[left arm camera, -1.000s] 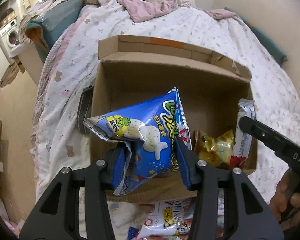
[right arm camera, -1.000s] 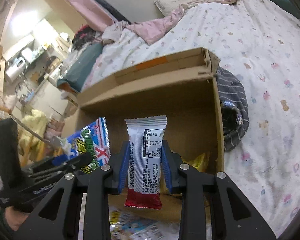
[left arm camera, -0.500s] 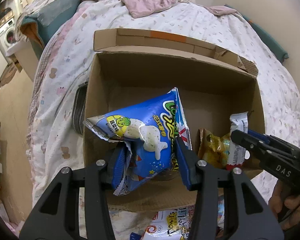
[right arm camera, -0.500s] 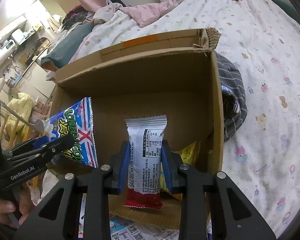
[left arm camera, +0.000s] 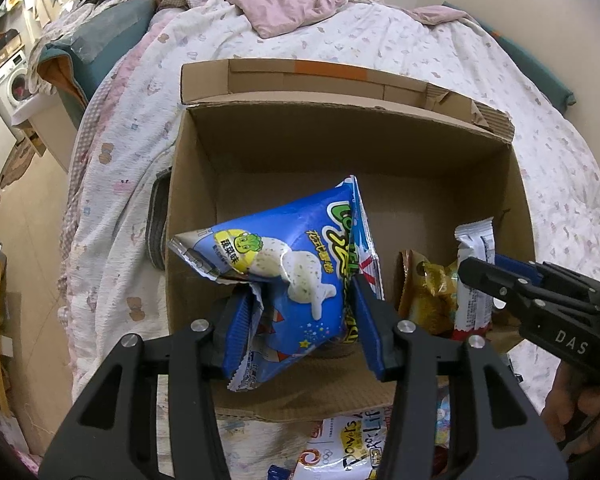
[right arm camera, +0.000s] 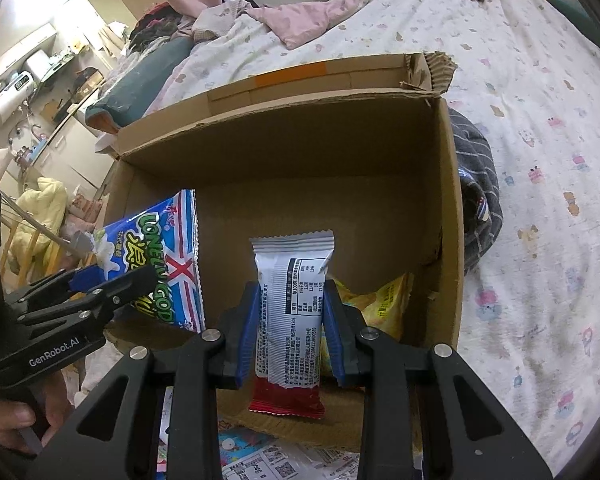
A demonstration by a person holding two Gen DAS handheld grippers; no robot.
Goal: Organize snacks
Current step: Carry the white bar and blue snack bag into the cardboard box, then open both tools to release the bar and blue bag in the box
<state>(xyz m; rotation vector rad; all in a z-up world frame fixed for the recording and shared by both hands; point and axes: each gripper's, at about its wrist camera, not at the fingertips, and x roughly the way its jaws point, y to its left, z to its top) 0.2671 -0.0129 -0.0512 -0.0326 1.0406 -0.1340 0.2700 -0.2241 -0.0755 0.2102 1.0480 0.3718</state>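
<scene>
Two fingers sets clenched, crinkled blue chip bag (left arm camera: pixel 300 264) (left), white-red bar (right arm camera: pixel 290 320) (right)

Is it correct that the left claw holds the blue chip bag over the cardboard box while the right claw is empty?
Not quite. The right claw is not empty: the right wrist view shows it shut on a white and red snack bar. The left claw does hold the blue chip bag over the cardboard box.
</scene>
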